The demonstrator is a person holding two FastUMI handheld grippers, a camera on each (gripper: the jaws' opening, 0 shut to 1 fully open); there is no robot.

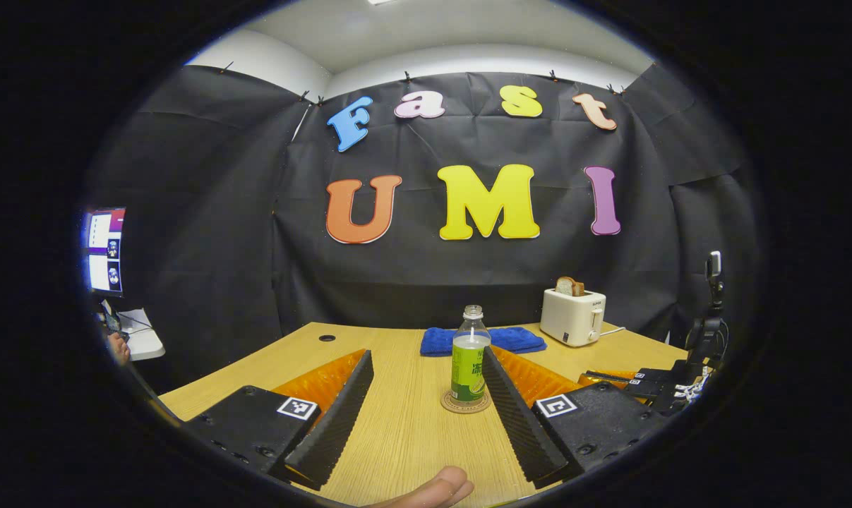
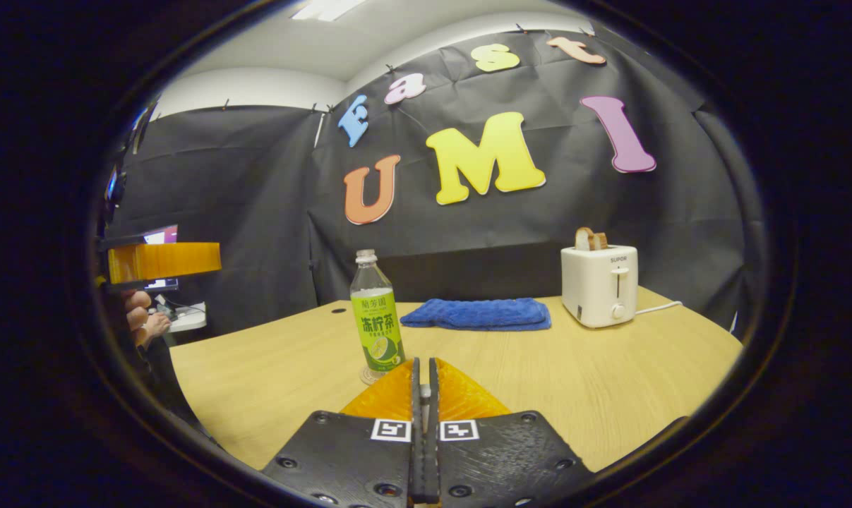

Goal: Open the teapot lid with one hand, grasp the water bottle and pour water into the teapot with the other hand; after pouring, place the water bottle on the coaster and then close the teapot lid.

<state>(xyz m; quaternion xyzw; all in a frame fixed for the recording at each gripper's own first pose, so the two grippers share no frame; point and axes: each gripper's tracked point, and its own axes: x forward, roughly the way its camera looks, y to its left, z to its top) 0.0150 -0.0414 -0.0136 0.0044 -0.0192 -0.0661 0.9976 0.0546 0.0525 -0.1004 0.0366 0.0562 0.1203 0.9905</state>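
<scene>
While the toaster point(image 2: 599, 283) carries a short brand word in dark capitals on its white front, the water bottle point(image 2: 376, 326) wears a green label with pale characters and a lime slice printed low on it. Two slices of bread stand up out of the toaster's slots, and its white cord trails off to the right across the wooden table point(image 2: 609, 395). That table is pale, with a fine straight grain and a small round hole near its far left edge. A folded blue towel point(image 2: 478, 314) lies flat between bottle and toaster, near the black cloth wall; above the cloth run a white wall and ceiling.

The bottle stands upright on a round coaster point(image 1: 466, 403), uncapped, its clear upper part showing liquid reaching above the label. In the left gripper view it sits just ahead of the left gripper point(image 1: 426, 416), whose fingers are spread wide and touch nothing; a fingertip shows at the bottom edge. The right gripper point(image 2: 423, 395) has its fingers pressed together with nothing between them, the bottle just beyond and to the left.
</scene>
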